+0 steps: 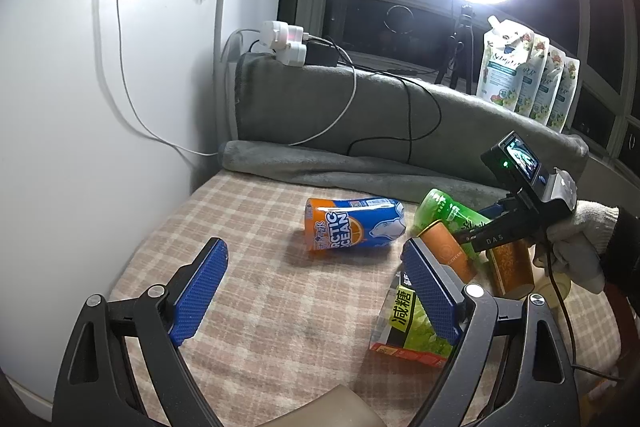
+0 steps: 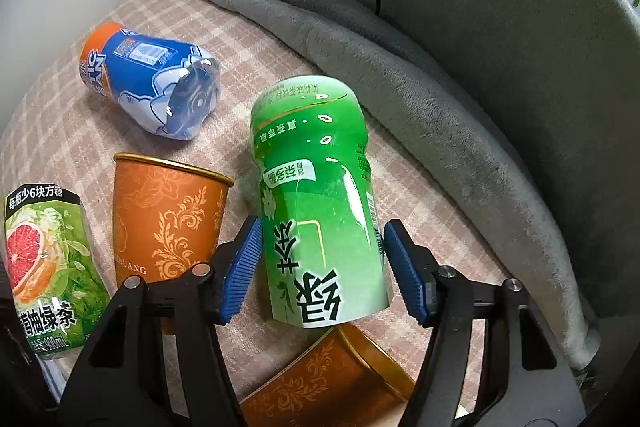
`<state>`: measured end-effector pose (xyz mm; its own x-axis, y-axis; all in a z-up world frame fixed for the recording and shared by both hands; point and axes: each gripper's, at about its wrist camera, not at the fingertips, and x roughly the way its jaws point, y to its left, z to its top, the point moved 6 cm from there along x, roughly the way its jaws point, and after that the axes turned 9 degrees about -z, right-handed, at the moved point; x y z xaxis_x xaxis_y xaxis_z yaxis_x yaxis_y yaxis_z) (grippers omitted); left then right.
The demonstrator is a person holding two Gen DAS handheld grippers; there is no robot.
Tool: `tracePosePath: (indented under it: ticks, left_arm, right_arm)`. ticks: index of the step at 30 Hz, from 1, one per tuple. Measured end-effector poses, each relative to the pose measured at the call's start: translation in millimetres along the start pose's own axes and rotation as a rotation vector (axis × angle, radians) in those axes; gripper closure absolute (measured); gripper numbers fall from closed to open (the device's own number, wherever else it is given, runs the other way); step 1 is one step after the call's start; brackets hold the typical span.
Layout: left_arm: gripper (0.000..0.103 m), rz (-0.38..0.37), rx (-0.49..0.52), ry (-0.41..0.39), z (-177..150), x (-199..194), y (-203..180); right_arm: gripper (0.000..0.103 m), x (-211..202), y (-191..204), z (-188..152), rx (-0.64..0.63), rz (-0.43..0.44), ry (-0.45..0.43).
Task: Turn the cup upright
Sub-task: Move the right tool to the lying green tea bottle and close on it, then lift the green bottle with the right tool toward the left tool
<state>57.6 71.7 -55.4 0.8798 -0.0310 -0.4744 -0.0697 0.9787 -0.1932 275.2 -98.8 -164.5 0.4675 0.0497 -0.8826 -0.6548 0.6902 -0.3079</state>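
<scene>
Straddling the green cup (image 2: 320, 203) with pads parted (not clamped), the right hand-held gripper (image 2: 320, 271) risks knocking it sideways while closing.

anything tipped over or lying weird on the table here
Yes. The blue cup lies on its side on the checked cloth, and an orange cup lies tipped below the right gripper. The green cup between its fingers has upside-down print, so it looks inverted. The other orange cup stands upright.
</scene>
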Motion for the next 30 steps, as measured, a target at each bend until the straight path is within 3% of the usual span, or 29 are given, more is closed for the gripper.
tracePosePath:
  ticks: [16, 22, 30]
  left_arm:
    - [0.014, -0.007, 0.025, -0.015, 2, -7, -8]
    - [0.014, -0.035, 0.081, -0.023, 5, -10, -22]
    - [0.014, -0.154, 0.242, 0.001, 2, -15, -70]
  right_arm:
    - [0.04, -57, -4, -2, 0.017, -0.044, -0.134]
    - [0.04, -116, 2, -45, -0.002, -0.025, -0.206]
    - [0.04, -161, 28, -122, -0.027, 0.061, -0.224]
